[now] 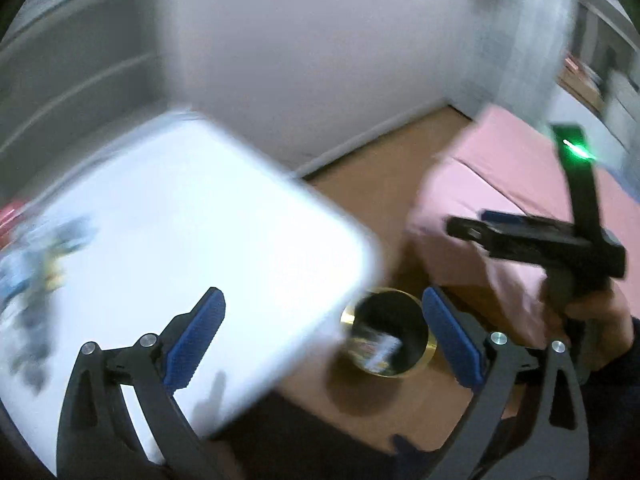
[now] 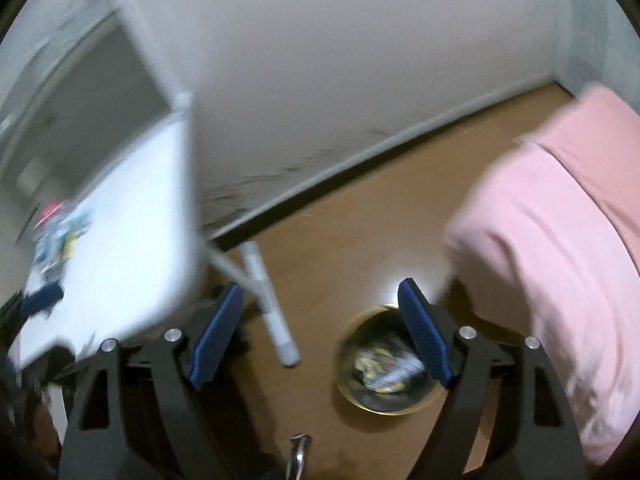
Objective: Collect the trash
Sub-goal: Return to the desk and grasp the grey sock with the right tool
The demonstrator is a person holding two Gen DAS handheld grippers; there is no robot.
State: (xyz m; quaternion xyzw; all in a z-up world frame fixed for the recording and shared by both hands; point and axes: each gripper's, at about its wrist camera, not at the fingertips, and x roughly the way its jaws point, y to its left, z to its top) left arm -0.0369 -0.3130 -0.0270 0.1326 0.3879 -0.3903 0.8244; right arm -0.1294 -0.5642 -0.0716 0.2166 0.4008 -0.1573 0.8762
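Blue, yellow and grey in a blur: spotted the trash pile [image 1: 36, 248] heaped at the left edge of the white table [image 1: 200, 220], well apart from both tools. Spotted more wrappers [image 2: 384, 364] already down in the gold-rimmed bin [image 2: 376, 410] on the brown floor, between the table and the pink bedding [image 2: 560, 220].

Checked the left gripper [image 1: 322, 296]: spread about as wide as possible, blue pads bare, nothing between them. Checked the right gripper [image 2: 320, 286]: also parted wide and empty, hanging over the floor with the bin just below its right finger.

Judged the pile as light, soft, crumpled stuff, probably wrappers and paper, though too smeared to name piece by piece. Expected little weight and no risk of breakage, but some slip on glossy film and a tendency to spring back open. Reckoned on pinching a bunched fold near the middle of a piece, not a loose corner, and closing well in to stop it sliding out.

From the left wrist view, caught the right tool side-on at the right, green light lit, with the hand [image 1: 592, 320] gripping it; not shown from the right wrist. From the right wrist view, caught the white table leg [image 2: 268, 300] slanting to the floor and a clearer look into the bin.
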